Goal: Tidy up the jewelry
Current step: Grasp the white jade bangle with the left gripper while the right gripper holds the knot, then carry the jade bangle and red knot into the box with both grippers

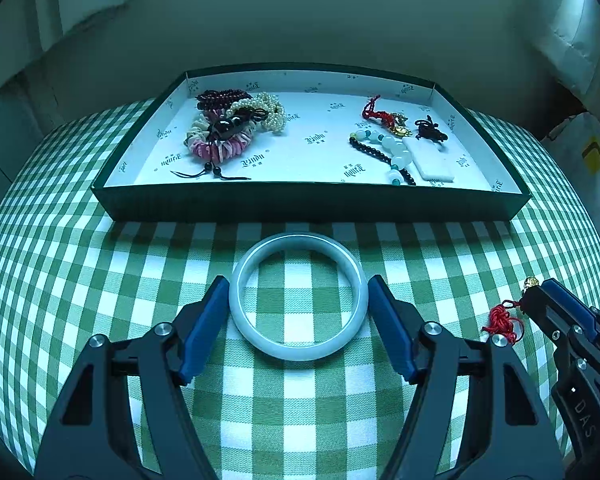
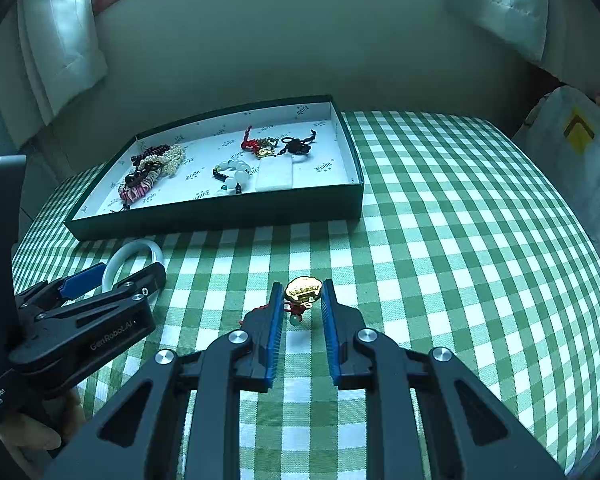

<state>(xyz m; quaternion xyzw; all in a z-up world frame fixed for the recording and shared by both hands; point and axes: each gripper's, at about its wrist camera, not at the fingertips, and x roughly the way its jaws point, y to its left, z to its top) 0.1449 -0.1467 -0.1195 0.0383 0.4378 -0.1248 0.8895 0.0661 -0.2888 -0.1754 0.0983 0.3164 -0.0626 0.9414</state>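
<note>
A pale jade bangle (image 1: 298, 296) lies flat on the checked cloth, just in front of the dark green tray (image 1: 308, 200). My left gripper (image 1: 298, 290) is open, its blue pads on either side of the bangle, close to its rim. It also shows in the right wrist view (image 2: 120, 270) with the bangle (image 2: 134, 254). My right gripper (image 2: 302, 292) is open around a gold charm (image 2: 302, 290) on a red knotted cord, lying on the cloth. The cord (image 1: 504, 318) and right gripper (image 1: 540, 292) show at the left view's right edge.
The tray holds a heap of bead and pearl bracelets (image 1: 228, 128) at its left and a bead strand, white slab and red and black cords (image 1: 400, 144) at its right. Green checked cloth (image 2: 440, 240) covers the table. A wall and curtains stand behind.
</note>
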